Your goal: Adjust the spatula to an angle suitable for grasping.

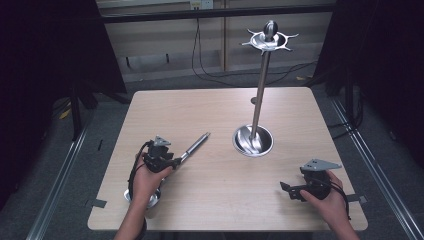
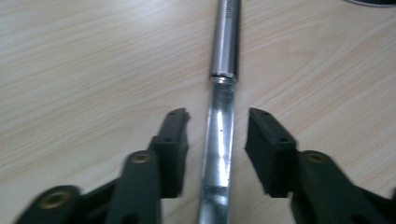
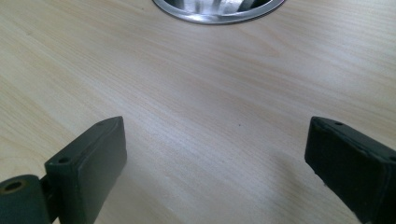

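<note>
A slim metal rod (image 1: 195,146) lies slantwise on the wooden table (image 1: 220,195), left of centre. My left gripper (image 1: 176,161) is at the rod's near end. In the left gripper view the rod (image 2: 218,140) runs between the two jaws of that gripper (image 2: 217,122), with a gap on each side, so it is open around the rod. A metal stand has a round dished base (image 1: 253,141) and a tall pole (image 1: 260,90) topped by a spiked ring (image 1: 269,41). My right gripper (image 1: 286,190) rests open near the front right, and its own view of the gripper (image 3: 217,128) has bare wood between the jaws.
A round shiny metal piece (image 1: 151,199) lies partly under the left hand near the front edge. The stand's base rim (image 3: 217,14) is at the top of the right gripper view. Cables (image 1: 210,75) lie on the floor behind the table.
</note>
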Motion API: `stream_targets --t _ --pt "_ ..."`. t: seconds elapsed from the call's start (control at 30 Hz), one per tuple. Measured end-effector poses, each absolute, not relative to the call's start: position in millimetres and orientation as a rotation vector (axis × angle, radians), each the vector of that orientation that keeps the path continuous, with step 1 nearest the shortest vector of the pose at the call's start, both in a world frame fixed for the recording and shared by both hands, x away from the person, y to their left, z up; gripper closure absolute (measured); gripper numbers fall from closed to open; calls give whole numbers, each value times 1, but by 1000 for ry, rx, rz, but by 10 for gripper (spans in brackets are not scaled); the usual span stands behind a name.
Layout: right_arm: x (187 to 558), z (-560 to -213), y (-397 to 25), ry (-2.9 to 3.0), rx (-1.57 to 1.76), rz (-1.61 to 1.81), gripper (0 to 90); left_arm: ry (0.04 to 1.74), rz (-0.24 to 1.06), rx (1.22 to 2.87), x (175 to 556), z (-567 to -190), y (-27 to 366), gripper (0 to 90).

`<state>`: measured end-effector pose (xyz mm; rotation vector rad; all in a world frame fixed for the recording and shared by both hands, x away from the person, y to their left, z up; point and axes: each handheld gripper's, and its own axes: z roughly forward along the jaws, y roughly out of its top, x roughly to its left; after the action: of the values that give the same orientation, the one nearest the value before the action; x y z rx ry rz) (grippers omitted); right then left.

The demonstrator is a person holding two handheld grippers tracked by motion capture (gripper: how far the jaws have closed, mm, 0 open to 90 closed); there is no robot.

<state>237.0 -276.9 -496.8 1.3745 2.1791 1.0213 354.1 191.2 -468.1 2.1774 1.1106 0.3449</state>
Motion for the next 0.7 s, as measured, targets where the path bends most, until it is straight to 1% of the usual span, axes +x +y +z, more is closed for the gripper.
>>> stream_targets --t 0.07,0.13,0.17,0.2,0.4,0.7 --pt "238 -497 -277 2189 1369 1022 54 1136 365 2189 354 -469 191 743" --pt "238 -497 -276 2186 1384 1030 54 1147 374 2191 354 -470 192 788" --pt "238 -496 -275 2189 1376 1031 54 1160 360 2182 355 -472 192 830" --pt "239 -496 -275 2195 1366 1022 54 1166 365 2189 356 -473 193 845" --pt "240 -495 -270 2213 1340 1050 61 1211 343 2205 361 -485 197 856" --pt "239 -494 -273 2211 1337 1036 61 1193 294 2204 362 -489 190 839"
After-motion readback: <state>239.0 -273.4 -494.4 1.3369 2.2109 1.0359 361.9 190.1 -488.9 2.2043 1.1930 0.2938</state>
